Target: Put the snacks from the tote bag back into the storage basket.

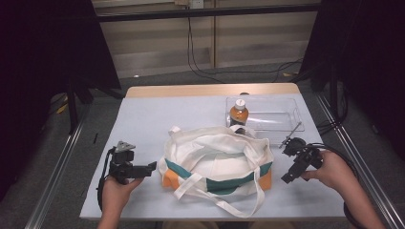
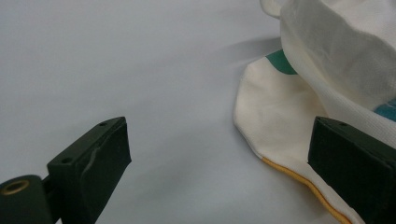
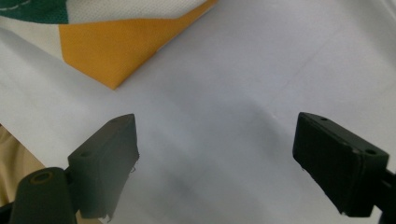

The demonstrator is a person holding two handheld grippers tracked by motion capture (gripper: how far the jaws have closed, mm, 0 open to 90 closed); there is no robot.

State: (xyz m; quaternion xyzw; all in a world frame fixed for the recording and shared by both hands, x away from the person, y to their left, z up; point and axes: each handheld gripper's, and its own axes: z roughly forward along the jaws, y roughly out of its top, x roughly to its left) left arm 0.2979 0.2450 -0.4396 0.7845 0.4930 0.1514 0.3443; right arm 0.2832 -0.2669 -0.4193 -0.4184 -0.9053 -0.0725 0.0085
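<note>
a lab: black curtains, metal frame, dangling cables.

A table with a pale grey-white top and a light wood edge at twelve o'clock stands on grey floor. Beyond it, a wall of light horizontal panels carries dark cables hanging down to the floor. Black curtains close off nine and three o'clock. Metal rails run along both sides.

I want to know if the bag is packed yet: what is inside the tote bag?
The tote bag gapes open; its pale lining shows, nothing visibly inside. Folded cloth hides its depths. The bottle stands behind it, in the clear tray.
</note>
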